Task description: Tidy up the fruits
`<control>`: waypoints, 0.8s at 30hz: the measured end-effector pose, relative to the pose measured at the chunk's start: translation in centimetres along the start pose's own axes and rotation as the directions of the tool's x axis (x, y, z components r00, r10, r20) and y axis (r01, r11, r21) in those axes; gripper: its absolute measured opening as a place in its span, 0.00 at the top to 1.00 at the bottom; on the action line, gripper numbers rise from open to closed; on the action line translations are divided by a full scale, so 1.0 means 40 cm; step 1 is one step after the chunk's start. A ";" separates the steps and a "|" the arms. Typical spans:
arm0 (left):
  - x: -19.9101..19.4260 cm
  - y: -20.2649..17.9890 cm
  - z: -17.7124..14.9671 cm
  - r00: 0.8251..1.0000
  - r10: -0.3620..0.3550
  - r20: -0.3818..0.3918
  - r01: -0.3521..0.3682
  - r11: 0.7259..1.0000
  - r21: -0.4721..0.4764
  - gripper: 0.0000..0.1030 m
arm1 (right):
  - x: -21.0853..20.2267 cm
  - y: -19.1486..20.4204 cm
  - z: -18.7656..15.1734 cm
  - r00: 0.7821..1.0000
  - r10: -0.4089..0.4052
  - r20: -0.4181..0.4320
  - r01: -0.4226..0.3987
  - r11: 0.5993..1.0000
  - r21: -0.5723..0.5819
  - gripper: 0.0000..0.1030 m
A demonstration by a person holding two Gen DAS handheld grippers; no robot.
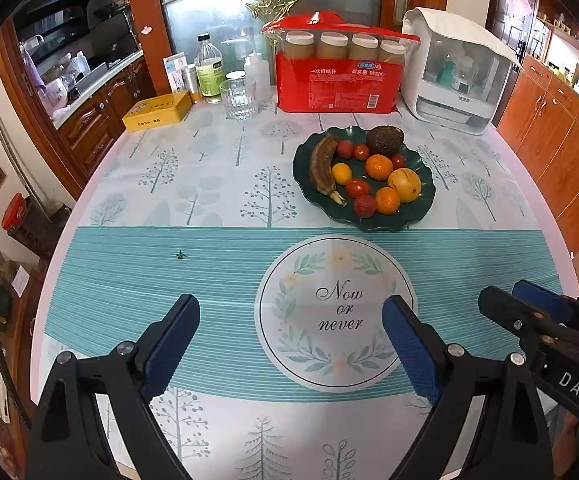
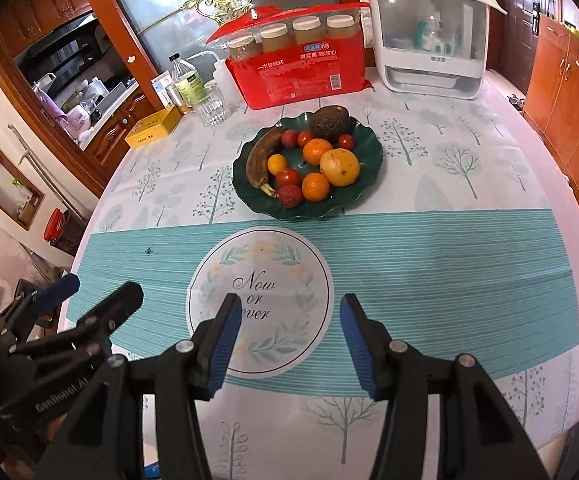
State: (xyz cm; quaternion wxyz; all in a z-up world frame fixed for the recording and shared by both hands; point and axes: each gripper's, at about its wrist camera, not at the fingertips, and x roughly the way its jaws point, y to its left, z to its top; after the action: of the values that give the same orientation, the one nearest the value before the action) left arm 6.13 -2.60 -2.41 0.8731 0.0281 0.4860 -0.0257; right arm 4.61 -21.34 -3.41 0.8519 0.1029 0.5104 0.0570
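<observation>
Green plate (image 1: 423,216) of fruit sits at twelve o'clock; left gripper (image 1: 289,344) gapes wide, right gripper (image 2: 285,344) half-open, both empty above the tablecloth (image 1: 169,280).

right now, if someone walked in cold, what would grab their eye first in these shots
The dark green plate heaped with fruit draws the eye first: a browned banana, oranges and an avocado, sitting mid-table on the tree-print cloth. Behind it stands a bright red pack of paper cups beside a white appliance. Up close, both open blue-padded tools, the left tool and right tool, hover empty over the "Now or never" circle.
</observation>
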 end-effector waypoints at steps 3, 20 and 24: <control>-0.009 0.002 0.001 1.000 0.004 0.010 -0.004 1.000 0.000 0.11 | -0.002 0.001 0.000 1.000 0.002 0.000 -0.002 1.000 0.000 0.50; -0.021 0.002 0.005 1.000 0.001 0.018 -0.001 1.000 0.003 0.11 | -0.021 0.018 0.003 1.000 -0.008 0.010 0.008 1.000 -0.014 0.50; -0.021 0.003 0.005 1.000 -0.001 0.017 0.001 1.000 0.005 0.11 | -0.021 0.020 0.002 1.000 -0.008 0.009 0.008 1.000 -0.013 0.50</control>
State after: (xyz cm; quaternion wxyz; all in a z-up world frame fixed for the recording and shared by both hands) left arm 5.86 -2.48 -1.60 0.8770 0.0300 0.4787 -0.0275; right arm 4.27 -20.75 -2.46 0.8551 0.0956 0.5064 0.0566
